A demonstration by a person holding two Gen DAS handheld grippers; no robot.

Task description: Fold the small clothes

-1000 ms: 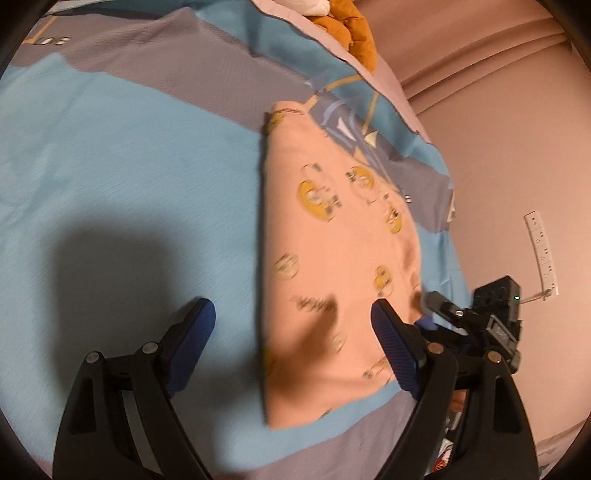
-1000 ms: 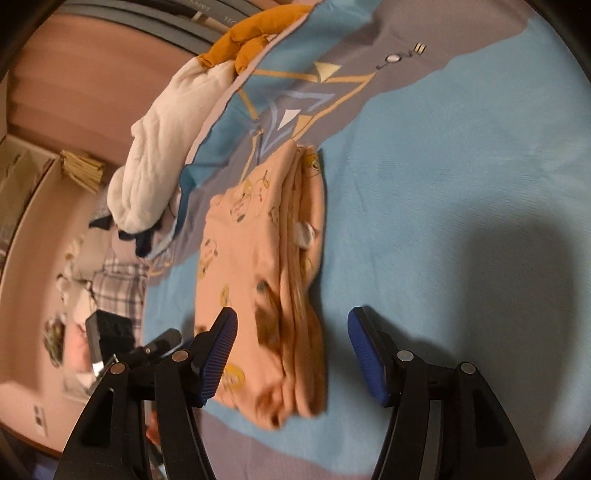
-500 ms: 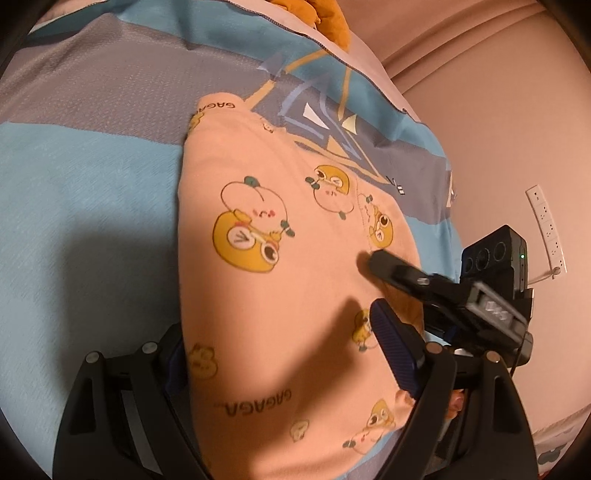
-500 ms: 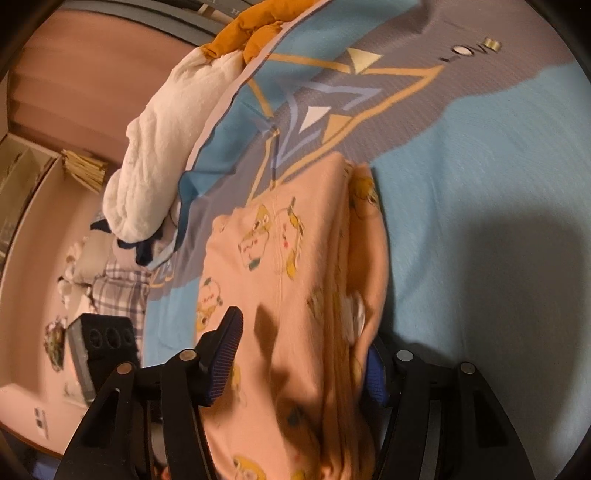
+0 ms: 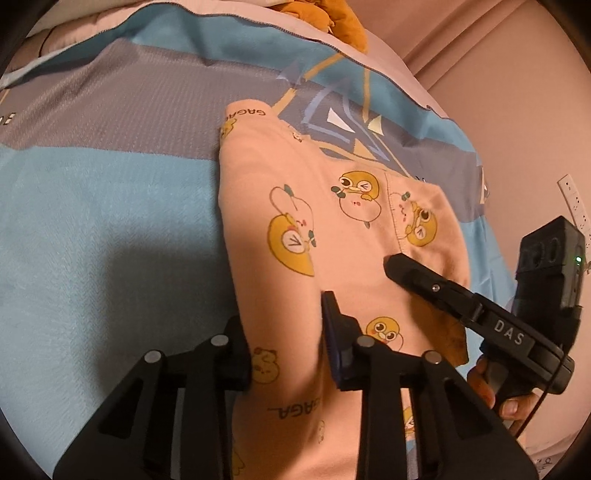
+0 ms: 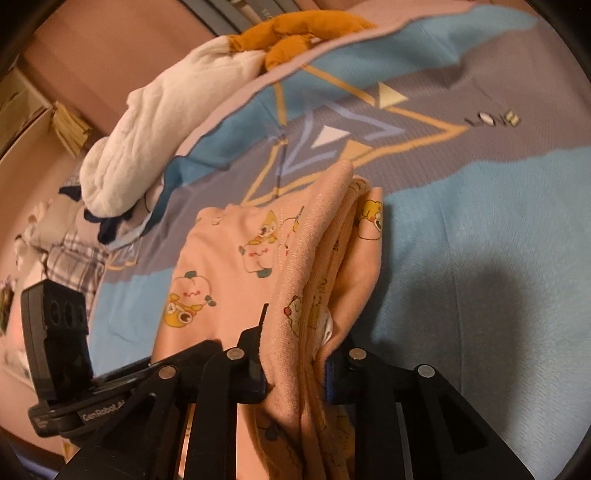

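A peach garment (image 5: 332,236) printed with yellow cartoon animals lies folded on the blue and grey bedspread (image 5: 110,221). My left gripper (image 5: 284,343) sits at the garment's near left edge. Its jaws are closing, with a bunch of the cloth pinched between them. In the right wrist view my right gripper (image 6: 293,369) is also closing, on the stacked folded layers of the garment (image 6: 229,258) at its right edge, and the cloth rises in a ridge between the pads. Each gripper shows in the other's view: the right gripper (image 5: 443,291) and the left gripper (image 6: 55,332).
A white bundle of cloth (image 6: 155,125) and an orange soft item (image 6: 295,33) lie at the far edge of the bed. A plaid cloth (image 6: 77,266) lies beyond the bed's left side. A pink wall with a socket strip (image 5: 574,199) stands close on the right.
Both grippers slid forward onto the garment, and their jaws went from wide apart to pinching the cloth. The garment now fills more of both views.
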